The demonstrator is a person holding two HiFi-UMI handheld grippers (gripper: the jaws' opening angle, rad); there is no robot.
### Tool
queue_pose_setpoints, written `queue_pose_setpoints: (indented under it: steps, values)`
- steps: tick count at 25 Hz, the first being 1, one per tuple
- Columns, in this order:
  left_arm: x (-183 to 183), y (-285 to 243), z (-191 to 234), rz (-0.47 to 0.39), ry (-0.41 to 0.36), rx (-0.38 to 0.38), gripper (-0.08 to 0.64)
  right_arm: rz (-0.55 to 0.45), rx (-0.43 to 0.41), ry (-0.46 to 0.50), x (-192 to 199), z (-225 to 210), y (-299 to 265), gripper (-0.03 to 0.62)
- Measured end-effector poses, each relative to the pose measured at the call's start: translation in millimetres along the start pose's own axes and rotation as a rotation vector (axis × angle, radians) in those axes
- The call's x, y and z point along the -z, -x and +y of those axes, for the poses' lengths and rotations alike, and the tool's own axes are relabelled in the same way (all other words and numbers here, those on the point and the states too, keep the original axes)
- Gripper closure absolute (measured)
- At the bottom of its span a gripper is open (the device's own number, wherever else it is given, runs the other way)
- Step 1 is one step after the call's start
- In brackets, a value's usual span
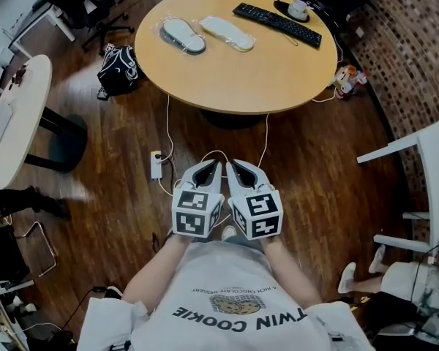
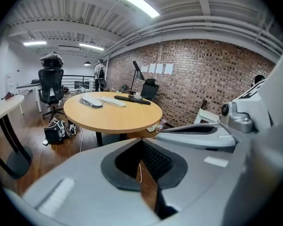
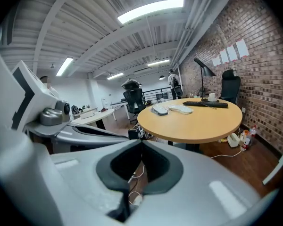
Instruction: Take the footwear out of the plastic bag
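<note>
Holding: you have the smooth grey plastic left gripper point(image 1: 214, 165) and its twin, the right gripper point(image 1: 234, 165), side by side close to your chest, above the dark wood-plank floor point(image 1: 314, 174).
Left tool: its jaw tips meet. The black ribbed pads point(image 2: 155, 160) enclose only a diamond-shaped gap, and the gripper is empty.
Right tool: its jaws are pressed together the same way and grip nothing. Floor and a thin white cable show through the gap.
Footwear: two flat, pale grey oval slippers point(image 1: 184, 35) lie on the far-left part of the round, smooth light-wood table point(image 1: 263, 79), well apart from both grippers.
Wrapping: a glossy clear plastic bag point(image 1: 227, 34) still covers the slippers.
Hard to make out: you cannot tell whether one bag or two holds the pair.
Also on the table: a long black keyboard point(image 1: 276, 24) and a small white cup point(image 1: 298, 9).
On the floor: a soft black bag point(image 1: 118, 70) lies left of the table.
Hidden: the marker cubes cover your hands.
</note>
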State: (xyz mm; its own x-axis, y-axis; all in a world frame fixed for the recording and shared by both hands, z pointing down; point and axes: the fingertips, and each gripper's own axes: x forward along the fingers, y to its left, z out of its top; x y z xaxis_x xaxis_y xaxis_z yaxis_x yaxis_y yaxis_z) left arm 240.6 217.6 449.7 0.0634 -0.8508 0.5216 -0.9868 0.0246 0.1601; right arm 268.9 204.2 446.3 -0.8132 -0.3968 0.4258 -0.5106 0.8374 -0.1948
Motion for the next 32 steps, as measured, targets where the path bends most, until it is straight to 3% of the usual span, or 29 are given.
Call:
queue_pose_setpoints:
  steps: [8, 17, 26, 32]
  values:
    - [-38, -62, 77, 0.006, 0.017, 0.048, 0.558, 0.035, 0.039, -0.002, -33, -20, -96, 0.589]
    - [-102, -105, 189, 0.01, 0.037, 0.099, 0.558, 0.057, 0.051, -0.032, -101, -11, -212, 0.589]
    - [-126, -149, 238, 0.038, 0.04, 0.13, 0.558, 0.051, 0.062, -0.075, -130, -28, -276, 0.589]
    - [-150, -191, 273, 0.051, 0.041, 0.083, 0.558, 0.068, 0.006, -0.104, -144, -55, -323, 0.586]
